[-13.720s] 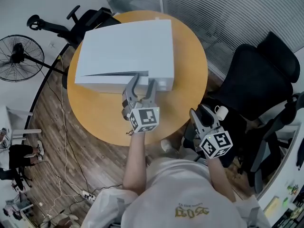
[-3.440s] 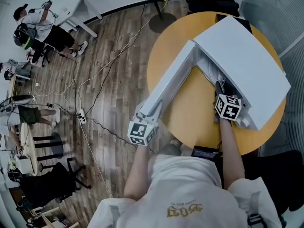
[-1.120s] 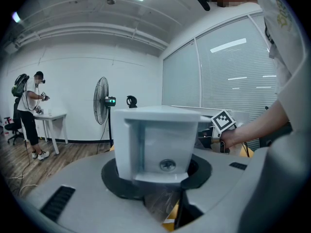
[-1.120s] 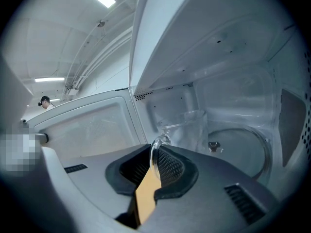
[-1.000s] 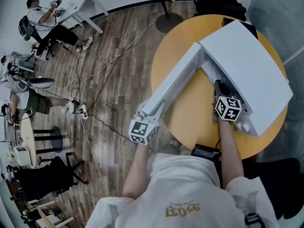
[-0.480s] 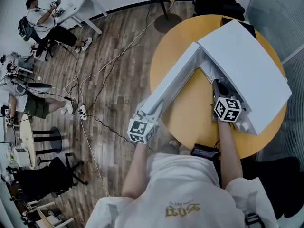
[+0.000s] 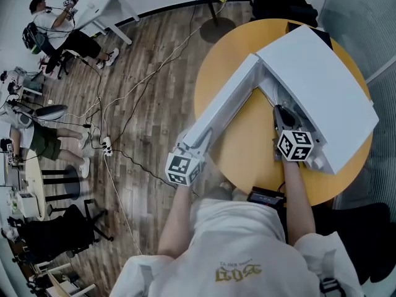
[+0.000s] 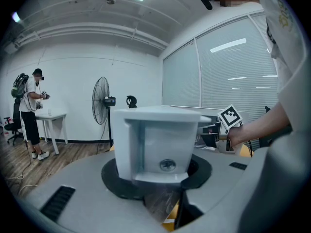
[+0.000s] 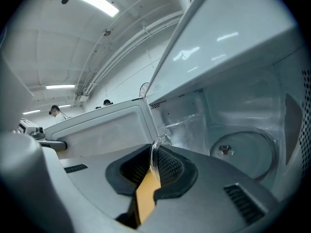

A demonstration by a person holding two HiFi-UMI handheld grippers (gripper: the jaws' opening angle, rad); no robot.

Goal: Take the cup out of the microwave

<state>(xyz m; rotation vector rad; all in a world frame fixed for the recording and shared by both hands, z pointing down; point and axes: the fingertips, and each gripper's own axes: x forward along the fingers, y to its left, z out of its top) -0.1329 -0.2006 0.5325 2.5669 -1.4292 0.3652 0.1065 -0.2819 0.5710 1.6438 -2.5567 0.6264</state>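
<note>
A white microwave (image 7: 322, 73) stands on a round orange table (image 7: 247, 153) with its door (image 7: 226, 107) swung wide to the left. My left gripper (image 7: 189, 148) is shut on the door's outer end (image 8: 160, 140), which fills the left gripper view. My right gripper (image 7: 279, 113) sits at the oven's mouth. In the right gripper view its jaws (image 9: 154, 166) are shut on a thin clear glass edge of the cup (image 9: 156, 145); the rest of the cup is hidden. Behind it lie the bare cavity and the turntable hub (image 9: 224, 150).
A dark flat device (image 7: 266, 198) lies at the table's near edge. Cables and a power strip (image 7: 104, 146) run across the wooden floor on the left. A fan stand (image 7: 210, 8) and black chair (image 7: 278, 2) stand beyond the table. People sit and stand far left.
My right gripper has drawn back a little from the oven's mouth toward me, still shut on the glass. The left gripper and the door have kept still.
</note>
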